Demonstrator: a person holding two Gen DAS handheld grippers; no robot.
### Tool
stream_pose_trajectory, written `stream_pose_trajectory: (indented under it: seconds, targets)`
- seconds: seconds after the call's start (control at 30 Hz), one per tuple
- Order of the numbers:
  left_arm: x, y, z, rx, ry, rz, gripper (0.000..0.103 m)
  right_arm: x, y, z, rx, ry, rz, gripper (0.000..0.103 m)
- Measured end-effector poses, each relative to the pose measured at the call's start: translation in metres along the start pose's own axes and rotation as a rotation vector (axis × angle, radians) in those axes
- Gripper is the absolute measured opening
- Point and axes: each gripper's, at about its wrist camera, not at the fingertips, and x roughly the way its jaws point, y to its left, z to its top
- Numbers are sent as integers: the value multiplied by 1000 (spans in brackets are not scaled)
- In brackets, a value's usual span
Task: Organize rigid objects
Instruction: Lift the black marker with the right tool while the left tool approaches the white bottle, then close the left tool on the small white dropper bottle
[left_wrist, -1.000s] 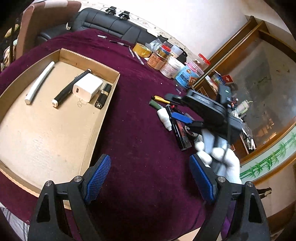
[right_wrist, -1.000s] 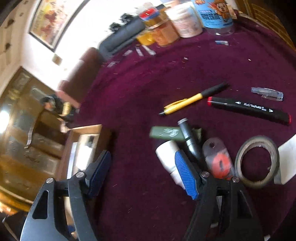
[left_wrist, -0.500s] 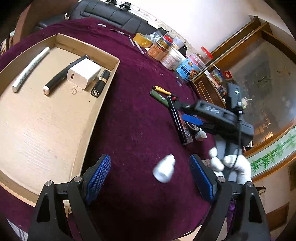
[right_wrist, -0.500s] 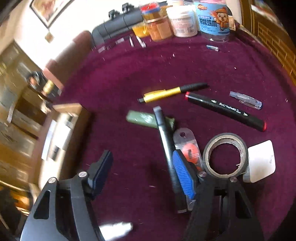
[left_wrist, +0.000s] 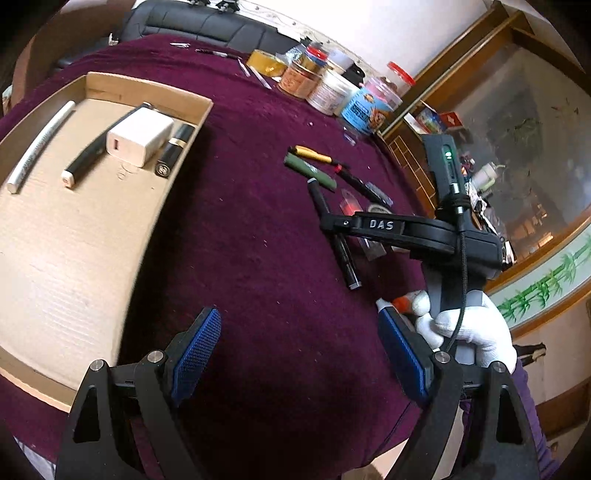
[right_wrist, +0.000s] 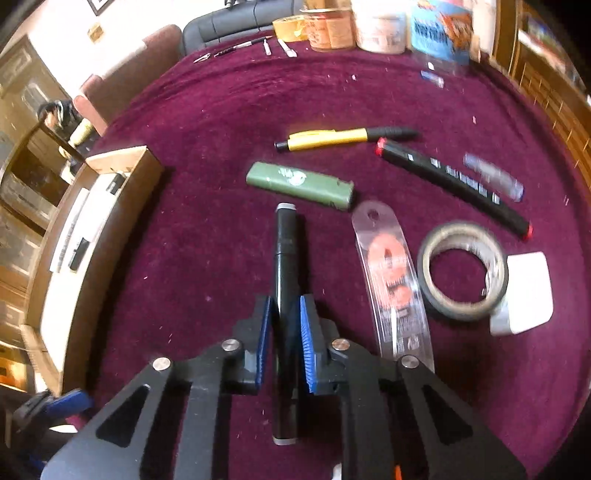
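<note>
Bench (right_wrist: 221, 110) under maroon cloth is carrying the clutter; cardboard tray (left_wrist: 55, 229) is lying to the left, already holding a charger (left_wrist: 139, 137). Left gripper (left_wrist: 299, 354) is hovering with fingers wide apart, empty. Right gripper (right_wrist: 282, 343) is closing its blue pads around the black marker (right_wrist: 285, 258), lying on the cloth beside the green lighter (right_wrist: 299, 183). Judgement: squeeze firmly near mid-length and lift level, avoiding the packet (right_wrist: 391, 284).

The right gripper (right_wrist: 282, 339) has closed around the black marker (right_wrist: 286, 258).
</note>
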Motion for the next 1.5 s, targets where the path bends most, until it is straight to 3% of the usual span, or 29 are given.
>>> stream_pose_trajectory:
  seconds: [0.13,0.33,0.4,0.57,0.7,0.77,0.9,1.07,1.13,1.23,1.27,1.37,1.43,1.5]
  targets:
    - [3,-7,-2,12,12,7,83,-2,-3,-5,-6,-4,5,13]
    - [4,-22,-7,45,18,19,83,6,25,-6,-119,-98,-137,13]
    - [0,-25,-9,62,10,28,83,-1,18,-8,-88,-96,-68,12]
    - [3,-34,-7,123,13,54,83,-59,-28,-23,58,-203,136,12]
    - [23,-52,-8,207,48,55,83,-107,-68,-49,154,-303,217,12]
    - [37,-71,-9,298,57,57,83,-123,-88,-65,200,-333,255,12]
    - [58,-103,-13,451,76,67,83,-137,-115,-91,268,-354,294,13]
    - [89,-124,-12,385,137,82,83,-137,-139,-112,331,-363,311,13]
    - [102,-139,-13,402,134,82,83,-135,-147,-115,350,-367,325,13]
    - [125,-151,-23,532,124,197,82,-137,-153,-118,357,-371,331,13]
    - [128,-147,-25,541,135,205,75,-138,-155,-120,354,-375,327,13]
    - [118,-136,-28,577,95,237,30,-141,-156,-123,338,-388,304,13]
    - [111,-121,-18,513,123,178,29,-138,-158,-124,341,-384,312,13]
    - [110,-114,-14,485,124,179,29,-131,-158,-124,353,-374,328,13]
